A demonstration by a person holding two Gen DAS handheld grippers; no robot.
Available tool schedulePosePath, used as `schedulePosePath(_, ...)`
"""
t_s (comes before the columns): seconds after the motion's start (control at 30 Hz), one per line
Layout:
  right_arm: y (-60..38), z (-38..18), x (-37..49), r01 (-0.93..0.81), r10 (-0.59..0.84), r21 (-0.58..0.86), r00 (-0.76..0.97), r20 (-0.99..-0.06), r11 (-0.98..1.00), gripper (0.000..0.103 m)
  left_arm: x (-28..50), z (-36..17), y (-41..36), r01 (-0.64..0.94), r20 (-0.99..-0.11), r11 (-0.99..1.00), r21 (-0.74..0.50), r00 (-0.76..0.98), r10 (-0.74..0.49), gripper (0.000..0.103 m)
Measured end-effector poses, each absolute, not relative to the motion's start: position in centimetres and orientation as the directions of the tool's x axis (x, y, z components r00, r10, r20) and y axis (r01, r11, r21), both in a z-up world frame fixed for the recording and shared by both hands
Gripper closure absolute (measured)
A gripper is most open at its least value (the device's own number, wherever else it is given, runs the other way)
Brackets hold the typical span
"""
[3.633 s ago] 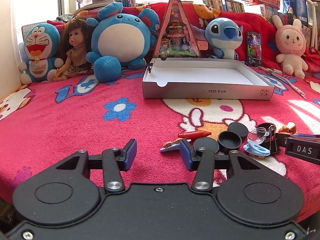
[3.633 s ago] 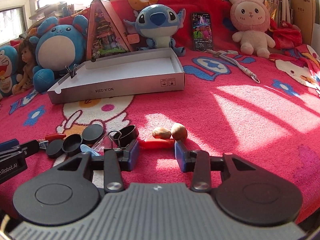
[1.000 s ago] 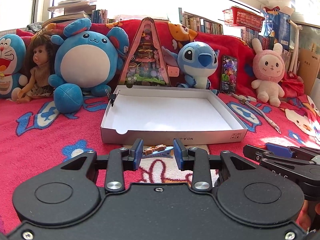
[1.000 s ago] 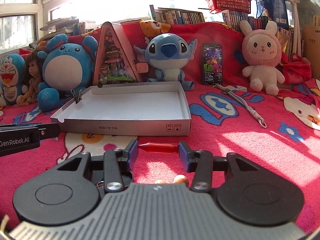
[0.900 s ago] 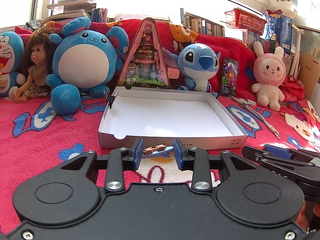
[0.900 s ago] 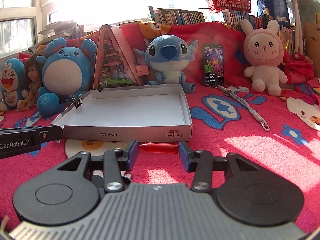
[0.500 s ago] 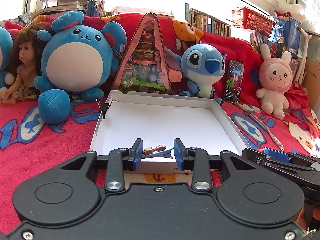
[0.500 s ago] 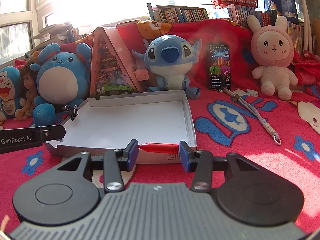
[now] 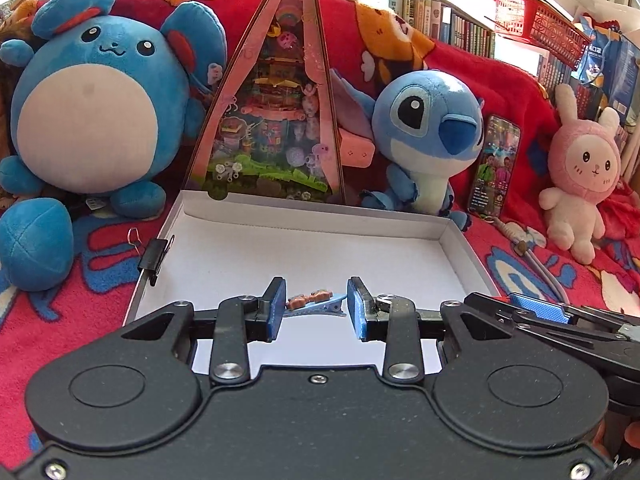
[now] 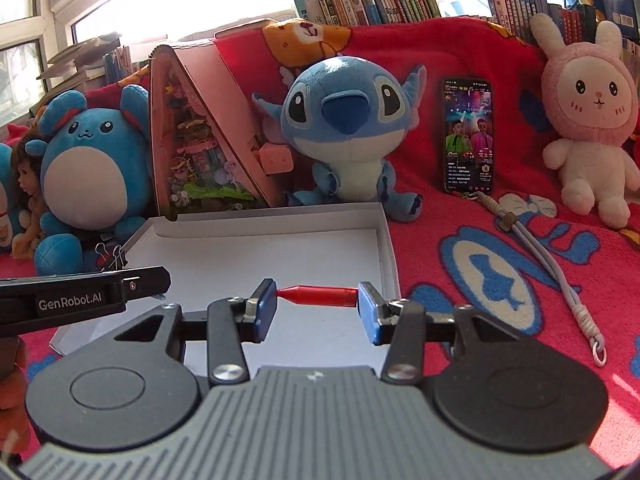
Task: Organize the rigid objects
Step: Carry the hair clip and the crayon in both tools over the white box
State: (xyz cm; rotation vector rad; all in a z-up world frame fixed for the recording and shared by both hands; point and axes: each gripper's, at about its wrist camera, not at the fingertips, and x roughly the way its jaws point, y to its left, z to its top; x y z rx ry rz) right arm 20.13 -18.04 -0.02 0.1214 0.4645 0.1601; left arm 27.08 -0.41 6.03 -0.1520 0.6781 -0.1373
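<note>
My left gripper (image 9: 316, 307) is shut on a blue hair clip (image 9: 316, 305) with small brown charms, held crosswise over the near part of the white cardboard box (image 9: 304, 254). My right gripper (image 10: 317, 307) is shut on a red crayon (image 10: 320, 295), held crosswise over the box's (image 10: 272, 252) near right part. The box's white floor shows bare. The right gripper's fingers (image 9: 536, 307) show at the right of the left wrist view. The left gripper's arm (image 10: 80, 294) shows at the left of the right wrist view.
A black binder clip (image 9: 156, 256) grips the box's left wall. Behind the box stand a blue round plush (image 9: 92, 120), a triangular pink display (image 9: 276, 120), a Stitch plush (image 9: 428, 136), a phone (image 10: 468, 136) and a pink bunny plush (image 10: 588, 120). A cord (image 10: 552, 276) lies on the red blanket at right.
Both grippers have moved forward and up with their objects, from in front of the box to over its floor. Their grips have not changed.
</note>
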Motion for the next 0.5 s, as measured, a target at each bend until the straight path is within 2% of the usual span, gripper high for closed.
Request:
schedulePosePath(0.27,-17.8,0.4,27.0,-0.101,0.19,0.192,0.823,-0.535,0.976,0.053,33.6,5.0,-0.9,0.053,-0.679,0.987,-0.151,0.72,-0.142,0.071)
schedulePosePath(0.5,-17.2,0.5,30.9,-0.095,0.181,0.179,0.802,-0.569,0.979,0.053,36.5,3.8,-1.8,0.066,-0.704,0.992,-0.108,0.699,-0.123,0.071)
